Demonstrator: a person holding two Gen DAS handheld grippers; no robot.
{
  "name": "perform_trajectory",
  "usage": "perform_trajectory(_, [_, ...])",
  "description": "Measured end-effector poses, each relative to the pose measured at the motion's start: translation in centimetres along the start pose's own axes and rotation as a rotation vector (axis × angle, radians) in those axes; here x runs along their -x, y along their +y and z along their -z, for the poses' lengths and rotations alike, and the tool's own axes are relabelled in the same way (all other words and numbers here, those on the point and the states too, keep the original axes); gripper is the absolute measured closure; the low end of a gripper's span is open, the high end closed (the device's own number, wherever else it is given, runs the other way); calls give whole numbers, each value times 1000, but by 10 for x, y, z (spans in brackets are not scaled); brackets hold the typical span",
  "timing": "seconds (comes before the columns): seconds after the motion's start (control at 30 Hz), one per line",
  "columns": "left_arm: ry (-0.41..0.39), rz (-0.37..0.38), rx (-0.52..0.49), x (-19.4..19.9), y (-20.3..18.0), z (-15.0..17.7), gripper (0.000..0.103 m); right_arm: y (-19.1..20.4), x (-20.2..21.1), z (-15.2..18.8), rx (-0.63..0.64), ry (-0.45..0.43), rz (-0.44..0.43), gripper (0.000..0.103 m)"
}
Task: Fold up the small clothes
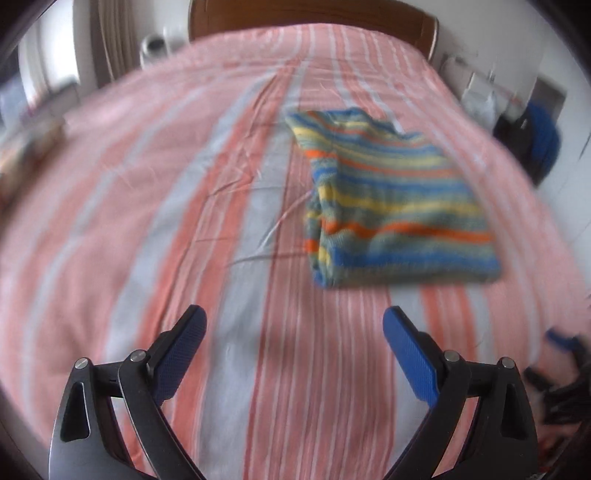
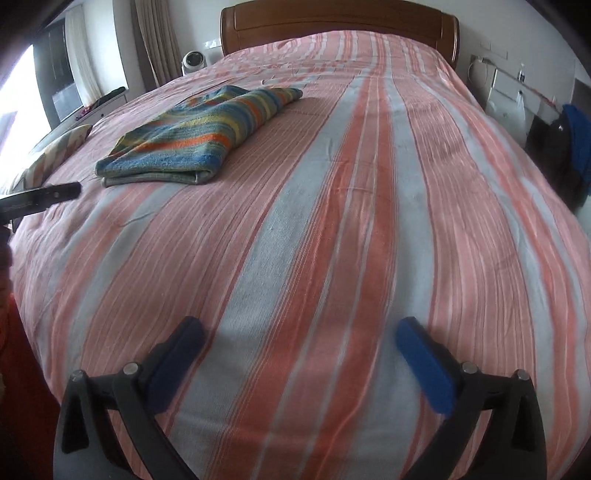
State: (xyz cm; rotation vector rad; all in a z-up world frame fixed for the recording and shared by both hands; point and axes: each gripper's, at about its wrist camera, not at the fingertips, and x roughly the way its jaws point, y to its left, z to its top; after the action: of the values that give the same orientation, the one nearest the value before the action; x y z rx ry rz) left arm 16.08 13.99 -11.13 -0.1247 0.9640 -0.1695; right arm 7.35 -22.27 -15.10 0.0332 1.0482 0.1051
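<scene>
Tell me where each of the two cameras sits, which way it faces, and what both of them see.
Left wrist view: sits on the left gripper, jaws wide open, facing up the striped bedspread toward the headboard; the folded striped garment lies ahead, right of centre; the image is motion-blurred.
Right wrist view: sits on the right gripper, also open and empty, facing the headboard; the garment lies far left, with the tip of a dark tool, probably the left gripper, at the left edge.
Shared: garment, bedspread, headboard.
</scene>
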Motion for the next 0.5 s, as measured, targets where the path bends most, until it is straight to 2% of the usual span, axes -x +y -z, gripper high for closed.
perform_trajectory(0.07, [-7, 116, 67, -3, 15, -15, 5, -1, 6, -6, -18, 12, 9, 1])
perform_trajectory(0.1, [-7, 158, 88, -8, 20, -24, 5, -2, 11, -9, -43, -13, -3, 1])
perform_trajectory(0.17, [17, 191, 81, -25, 21, -47, 4, -5, 21, -23, -110, -85, -99, 1])
perform_trajectory(0.23, [50, 183, 47, -45, 16, -66, 5, -9, 20, -47, -174, -132, -209, 1])
perform_trajectory(0.3, [112, 189, 17, -73, 10, -87, 5, -14, 5, -85, -249, -160, -324, 4])
perform_trajectory(0.33, [131, 181, 12, -83, 8, -93, 5, -16, -3, -98, -270, -162, -351, 5])
perform_trajectory(0.43, [144, 144, -44, -104, -5, -110, 5, -20, -53, -149, -317, -97, -434, 23])
perform_trajectory(0.5, [151, 145, -65, -111, -10, -116, 5, -18, -90, -174, -345, -21, -485, 27])
